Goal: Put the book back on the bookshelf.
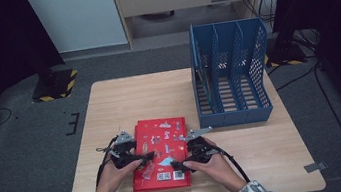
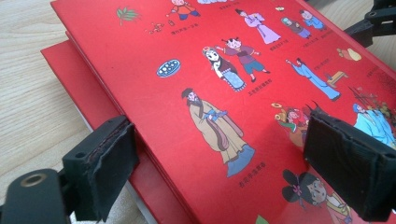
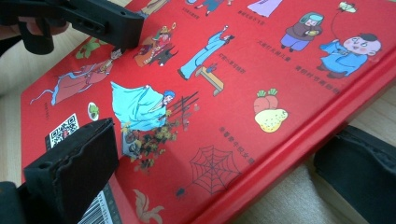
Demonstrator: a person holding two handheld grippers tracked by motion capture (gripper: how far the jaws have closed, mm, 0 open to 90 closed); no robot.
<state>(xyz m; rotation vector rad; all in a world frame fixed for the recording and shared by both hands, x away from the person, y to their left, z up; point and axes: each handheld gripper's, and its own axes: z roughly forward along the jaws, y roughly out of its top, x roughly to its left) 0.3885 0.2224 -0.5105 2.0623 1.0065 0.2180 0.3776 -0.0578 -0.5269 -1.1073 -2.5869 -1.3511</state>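
Nearest the person, the left gripper (image 1: 139, 157) and right gripper (image 1: 182, 164) flank a red book (image 1: 162, 150) that lies flat on the table (image 1: 109, 104), near its front edge. Each gripper's jaws stand wide apart and grip nothing. In the left gripper view one pad (image 2: 108, 161) sits beyond the book's edge by the table, the other pad (image 2: 348, 161) over the cover. In the right gripper view one pad (image 3: 74, 165) hovers above the cover, the other pad (image 3: 359, 161) lies low beyond the spine edge. Risk, as judged: the lower pads may not get under the book, so closing would push it sideways or catch only the cover. Farther back stands the blue file rack (image 1: 230, 75), well apart
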